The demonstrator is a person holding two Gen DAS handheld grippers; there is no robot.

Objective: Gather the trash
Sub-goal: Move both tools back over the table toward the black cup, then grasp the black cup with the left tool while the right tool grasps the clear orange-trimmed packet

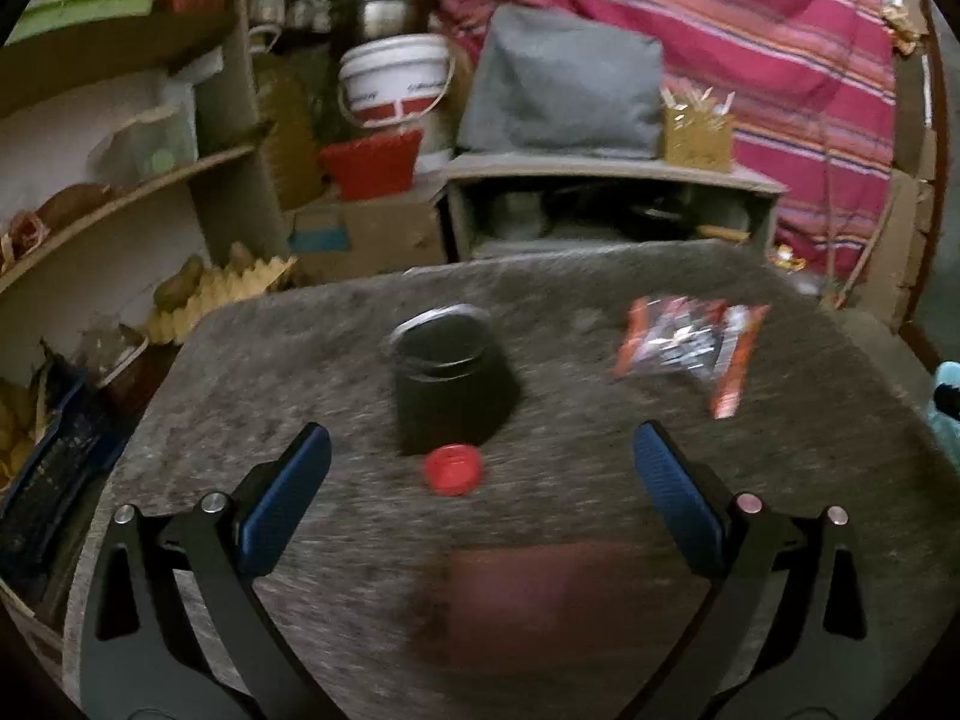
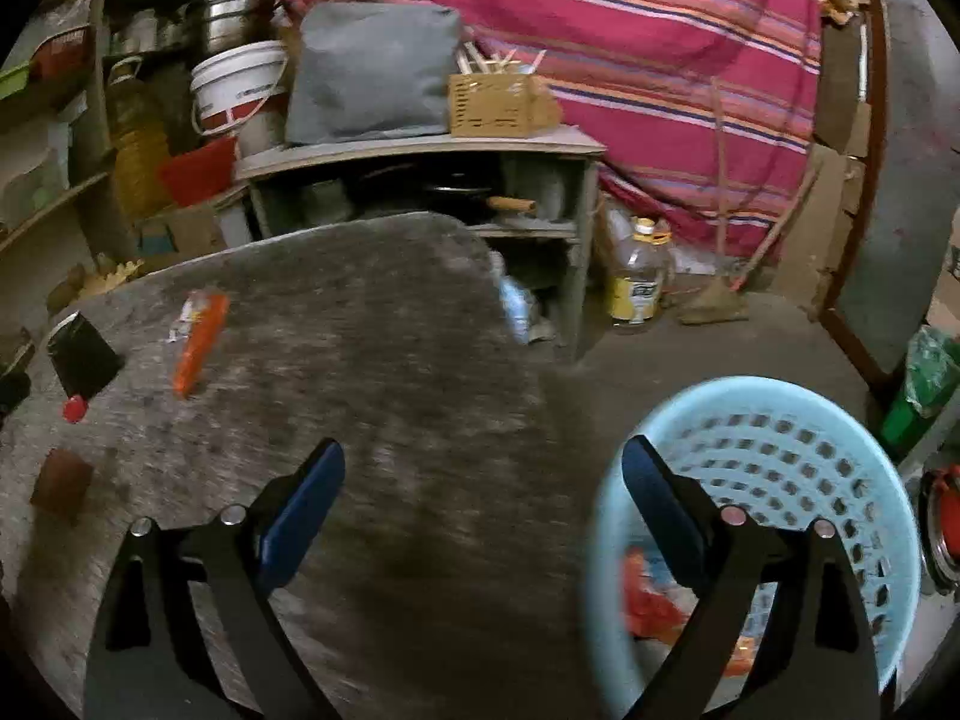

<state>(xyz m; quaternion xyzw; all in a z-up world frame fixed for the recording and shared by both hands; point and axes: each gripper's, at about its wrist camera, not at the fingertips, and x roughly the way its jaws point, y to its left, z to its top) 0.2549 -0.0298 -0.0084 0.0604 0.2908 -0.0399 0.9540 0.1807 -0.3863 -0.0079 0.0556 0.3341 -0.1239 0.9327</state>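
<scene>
On the grey table (image 1: 600, 480) stand a black cup (image 1: 447, 375) with a red bottle cap (image 1: 453, 469) just in front of it. An orange and silver wrapper (image 1: 690, 348) lies to the right, and a brown flat piece (image 1: 540, 606) lies near the front. My left gripper (image 1: 480, 456) is open, its blue fingers either side of the cap and nothing held. My right gripper (image 2: 483, 474) is open and empty above the table's right edge. Beside it a light blue perforated basket (image 2: 798, 468) holds red wrappers (image 2: 651, 606). The wrapper (image 2: 198, 339), cup (image 2: 81, 354), cap (image 2: 75, 408) and brown piece (image 2: 60, 483) show at the right view's left.
Cluttered shelves (image 1: 120, 192) stand left of the table. Behind it a low grey cabinet (image 2: 420, 180) carries a grey cushion (image 2: 372, 72) and a small box of sticks (image 2: 498, 102). A striped pink cloth (image 2: 660, 60) hangs behind. An oil bottle (image 2: 636, 282) sits on the floor.
</scene>
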